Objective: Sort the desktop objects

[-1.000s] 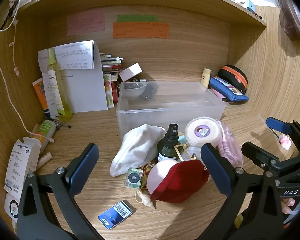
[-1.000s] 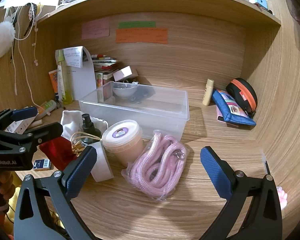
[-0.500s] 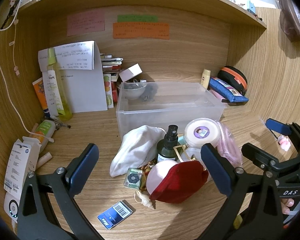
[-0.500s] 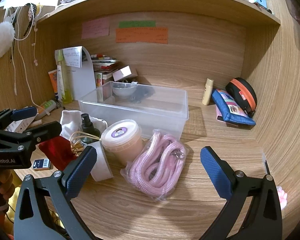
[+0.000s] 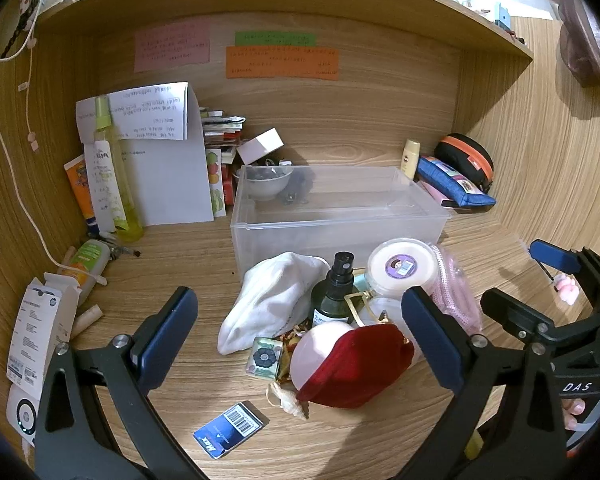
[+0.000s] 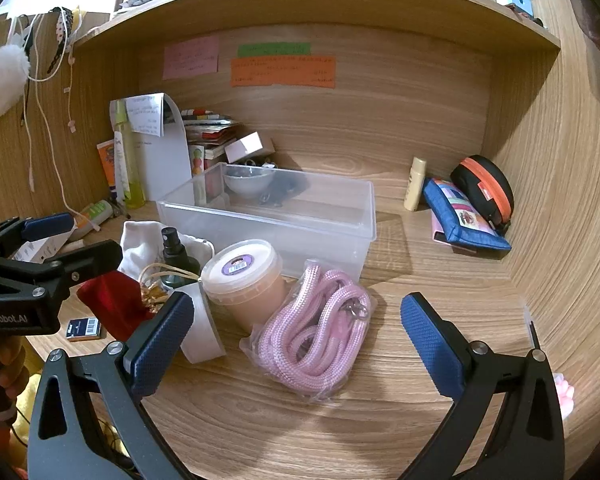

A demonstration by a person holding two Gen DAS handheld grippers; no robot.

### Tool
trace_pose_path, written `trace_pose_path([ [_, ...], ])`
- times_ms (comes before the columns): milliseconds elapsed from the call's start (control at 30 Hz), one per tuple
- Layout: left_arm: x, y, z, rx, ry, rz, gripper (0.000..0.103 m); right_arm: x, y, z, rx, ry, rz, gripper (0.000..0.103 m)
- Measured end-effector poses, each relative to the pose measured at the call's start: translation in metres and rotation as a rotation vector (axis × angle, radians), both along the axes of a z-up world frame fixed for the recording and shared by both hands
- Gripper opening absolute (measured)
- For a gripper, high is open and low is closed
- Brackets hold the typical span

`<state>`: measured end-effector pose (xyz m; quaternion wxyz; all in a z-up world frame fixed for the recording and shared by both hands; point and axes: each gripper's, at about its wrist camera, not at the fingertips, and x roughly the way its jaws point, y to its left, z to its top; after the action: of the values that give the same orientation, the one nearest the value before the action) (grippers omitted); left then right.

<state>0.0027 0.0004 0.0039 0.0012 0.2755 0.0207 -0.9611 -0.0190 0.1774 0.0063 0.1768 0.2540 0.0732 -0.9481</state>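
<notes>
Your right gripper [image 6: 296,340] hangs with its jaws spread wide and nothing between them, and the bagged pink rope [image 6: 314,340] lies straight ahead of it on the desk, framed by the two blue pads. That makes your right hand the nearer one for the rope. The bundle's long axis runs on a diagonal, from its near end toward the desk's front edge up to its far end just beside the clear bin [image 6: 364,216]. So the jaws would close more or less across its shorter width. The lidded tub [image 6: 246,280] stands touching or just beside the rope on its left.

Your left gripper [image 5: 298,338] is likewise wide open and empty. It faces the heap toward the desk's front: the red pouch [image 5: 360,368] lies nearest, tilted over a pale round thing, with the dark spray bottle [image 5: 334,296] upright behind it and the white cloth bag [image 5: 272,300] to the left. The bin sits behind both heaps, toward the back wall.
</notes>
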Motion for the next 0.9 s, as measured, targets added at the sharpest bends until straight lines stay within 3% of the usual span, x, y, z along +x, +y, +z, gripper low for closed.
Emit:
trace_pose_path([
  [600, 0.002, -0.015, 0.005, 0.051, 0.032, 0.032, 0.103, 0.0, -0.001, 0.002, 0.002, 0.007, -0.004, 0.103],
  [900, 0.019, -0.03, 0.007, -0.054, 0.044, 0.024, 0.103, -0.004, 0.016, 0.003, -0.013, 0.0, -0.021, 0.103],
])
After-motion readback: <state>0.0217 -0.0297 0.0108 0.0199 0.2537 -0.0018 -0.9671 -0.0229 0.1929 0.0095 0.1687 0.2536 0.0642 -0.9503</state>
